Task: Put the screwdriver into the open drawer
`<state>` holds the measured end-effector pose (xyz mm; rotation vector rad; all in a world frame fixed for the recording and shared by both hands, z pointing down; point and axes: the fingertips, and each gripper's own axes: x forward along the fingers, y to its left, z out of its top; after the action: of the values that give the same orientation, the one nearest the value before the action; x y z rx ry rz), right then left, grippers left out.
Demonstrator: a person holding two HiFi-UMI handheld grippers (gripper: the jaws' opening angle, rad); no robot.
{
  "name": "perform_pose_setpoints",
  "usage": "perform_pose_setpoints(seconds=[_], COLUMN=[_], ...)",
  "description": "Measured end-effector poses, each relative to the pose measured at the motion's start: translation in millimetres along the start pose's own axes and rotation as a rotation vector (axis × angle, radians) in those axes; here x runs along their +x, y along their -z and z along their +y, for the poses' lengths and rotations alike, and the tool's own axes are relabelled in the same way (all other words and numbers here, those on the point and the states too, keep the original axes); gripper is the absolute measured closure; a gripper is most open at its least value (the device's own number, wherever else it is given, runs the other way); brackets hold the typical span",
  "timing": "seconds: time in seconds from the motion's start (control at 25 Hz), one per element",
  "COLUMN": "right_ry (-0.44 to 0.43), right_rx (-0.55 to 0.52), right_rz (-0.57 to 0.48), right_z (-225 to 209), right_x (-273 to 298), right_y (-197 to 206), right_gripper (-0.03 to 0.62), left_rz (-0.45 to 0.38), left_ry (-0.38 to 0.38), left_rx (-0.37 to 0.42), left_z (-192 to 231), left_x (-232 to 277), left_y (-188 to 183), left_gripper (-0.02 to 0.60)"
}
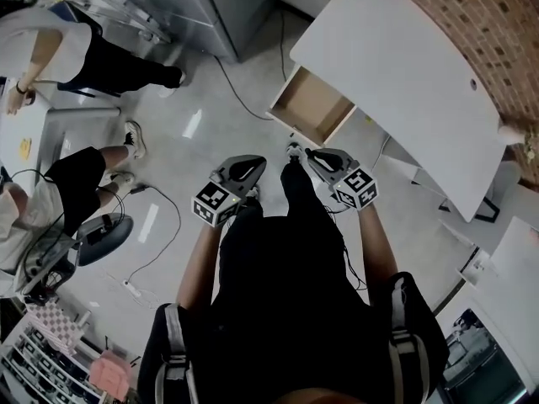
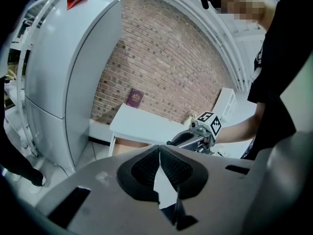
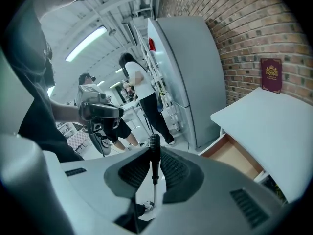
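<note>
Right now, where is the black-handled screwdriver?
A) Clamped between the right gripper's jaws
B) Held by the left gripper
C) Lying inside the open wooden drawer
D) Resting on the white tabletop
A: the right gripper view shows the black-handled screwdriver pinched upright between the pads of the right gripper, while the open wooden drawer shows only its bare bottom.

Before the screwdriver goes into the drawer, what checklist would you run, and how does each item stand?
1. Black-handled screwdriver clamped in right gripper: ok.
2. Wooden drawer under the white table open: ok.
3. Visible drawer floor bare: ok.
4. Left gripper shut, empty, away from the drawer: ok.
5. Screwdriver above the drawer opening: not ok, it is short of the drawer's front.
</note>
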<state>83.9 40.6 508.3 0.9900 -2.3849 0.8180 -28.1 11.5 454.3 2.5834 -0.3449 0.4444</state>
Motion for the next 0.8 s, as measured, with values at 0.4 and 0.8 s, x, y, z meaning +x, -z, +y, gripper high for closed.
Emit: perform_pose_setpoints(seconds=[0.4, 0.8], right_ry=[-0.013, 0.007], right_rx=[0.001, 0.0], right_rz=[0.024, 0.053], right_z=[-39, -72], right_x=[17, 36], right_y=[8, 24], right_gripper=[0.473, 0.473], left_rz=[0.025, 0.033], left_ry=[-0.002, -0.014], left_rx=[-0.024, -0.057], left_z=[13, 32], left_x=[29, 47], left_y=[6, 19], left_gripper=[0.565, 0.565])
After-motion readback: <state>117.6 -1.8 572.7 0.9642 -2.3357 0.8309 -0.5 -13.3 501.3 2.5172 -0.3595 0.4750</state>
